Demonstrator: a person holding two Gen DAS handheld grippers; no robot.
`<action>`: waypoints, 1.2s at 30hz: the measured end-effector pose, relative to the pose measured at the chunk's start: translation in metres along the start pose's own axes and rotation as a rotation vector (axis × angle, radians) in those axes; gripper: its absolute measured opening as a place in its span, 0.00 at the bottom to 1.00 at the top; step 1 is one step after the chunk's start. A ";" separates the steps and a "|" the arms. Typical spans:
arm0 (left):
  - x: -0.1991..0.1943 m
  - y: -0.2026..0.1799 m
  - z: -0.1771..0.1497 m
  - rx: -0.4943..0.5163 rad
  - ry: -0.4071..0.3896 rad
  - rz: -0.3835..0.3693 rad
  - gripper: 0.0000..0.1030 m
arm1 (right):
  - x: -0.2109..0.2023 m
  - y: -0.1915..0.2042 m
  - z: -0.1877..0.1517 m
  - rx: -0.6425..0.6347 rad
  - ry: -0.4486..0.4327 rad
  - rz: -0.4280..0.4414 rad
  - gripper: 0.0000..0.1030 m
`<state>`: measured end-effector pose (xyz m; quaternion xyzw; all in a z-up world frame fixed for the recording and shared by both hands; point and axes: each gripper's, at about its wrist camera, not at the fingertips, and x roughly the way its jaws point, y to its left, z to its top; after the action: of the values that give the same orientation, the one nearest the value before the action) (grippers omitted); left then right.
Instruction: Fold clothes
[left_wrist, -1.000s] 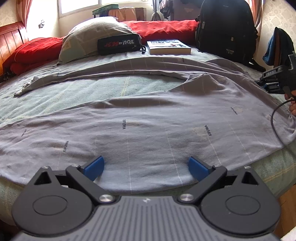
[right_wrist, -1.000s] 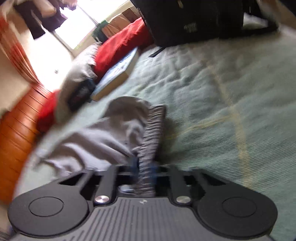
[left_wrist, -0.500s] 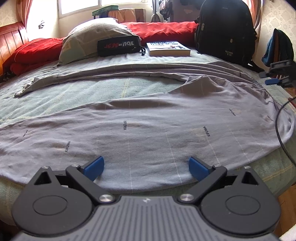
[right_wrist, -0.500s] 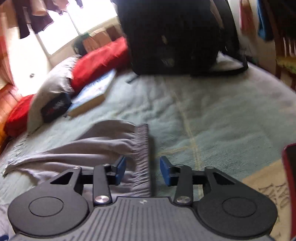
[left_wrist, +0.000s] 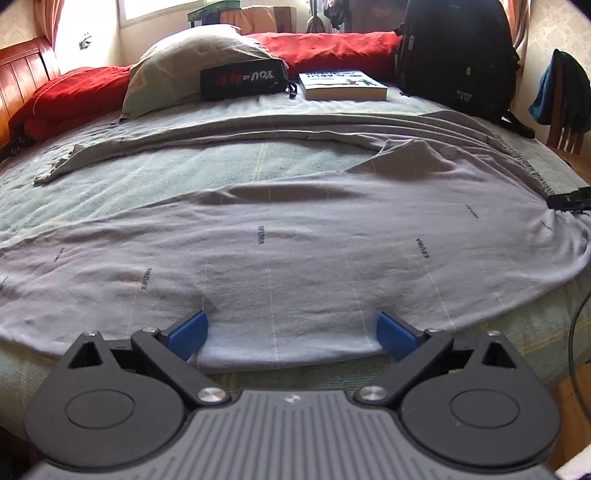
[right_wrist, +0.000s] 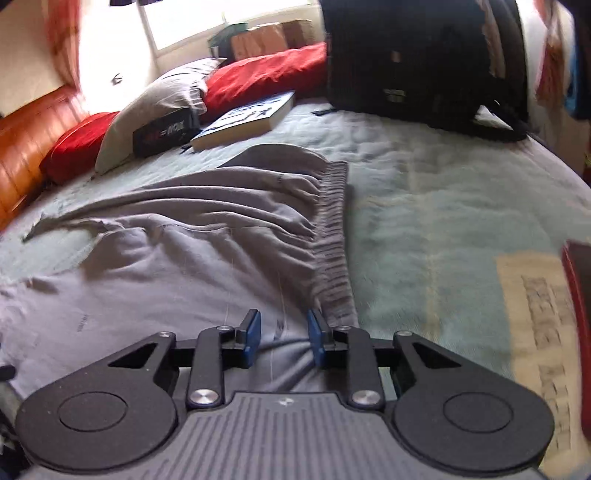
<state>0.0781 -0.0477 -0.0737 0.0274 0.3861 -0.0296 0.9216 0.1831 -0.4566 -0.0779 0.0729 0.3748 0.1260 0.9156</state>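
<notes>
The left gripper (left_wrist: 291, 330) is held low and level, its two blue-padded fingers (left_wrist: 186, 330) spread wide apart, with a broad gap between the pads. Its black linkage arms angle outward from the grey ribbed body. The right gripper (right_wrist: 283, 341) points forward and slightly downward, its fingers (right_wrist: 252, 338) standing parallel and partly apart, with a much narrower gap than the left's. Its pads do not meet. In the left wrist view, a dark part of the right gripper shows at the far right edge.
</notes>
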 end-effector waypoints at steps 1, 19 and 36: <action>-0.003 -0.001 0.000 0.002 -0.014 -0.002 0.95 | -0.007 0.008 0.000 -0.014 -0.009 -0.014 0.41; -0.016 0.025 0.006 -0.013 -0.059 0.011 0.96 | -0.038 0.102 -0.054 -0.168 0.006 -0.094 0.91; 0.003 0.106 0.014 -0.058 -0.020 0.025 0.96 | 0.014 0.152 -0.056 -0.210 0.057 -0.072 1.00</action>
<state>0.0980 0.0568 -0.0633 0.0051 0.3773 -0.0072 0.9261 0.1265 -0.3051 -0.0919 -0.0405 0.3879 0.1337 0.9111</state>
